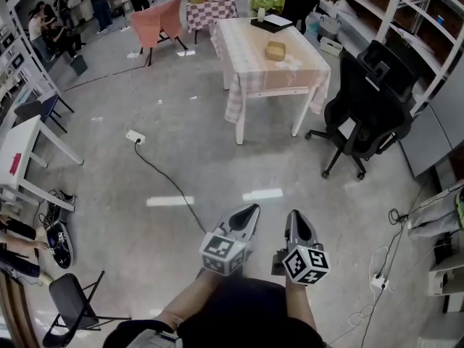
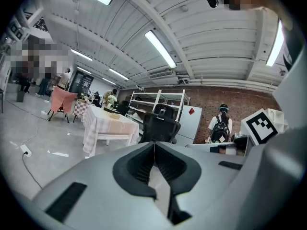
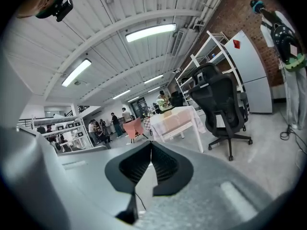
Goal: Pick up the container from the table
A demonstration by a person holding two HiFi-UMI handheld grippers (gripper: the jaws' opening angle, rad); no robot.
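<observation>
The container (image 1: 275, 50) sits on the cloth-covered table (image 1: 246, 71) at the far side of the room, past the middle of the tabletop and a little toward its right edge. Both tools are down at the near edge of the head view, well apart from it, with open floor between. The left gripper (image 1: 249, 212) and the right gripper (image 1: 293, 218) point forward at the table, and the container lies almost straight ahead, between their two lines. I judge the right one slightly better placed, but neither is within reach, so the approach comes first.

The container looks small and roughly square from here, and I cannot tell a long axis. The table's own long side runs away from me, so its near short end is the side I would come in from.

Each gripper view shows its jaws pressed together at the tips with nothing between them. Those views give a low, level look at the table and the black office chair (image 1: 370, 100) to its right, but there the container is too small to pick out. Only the head view places it.
</observation>
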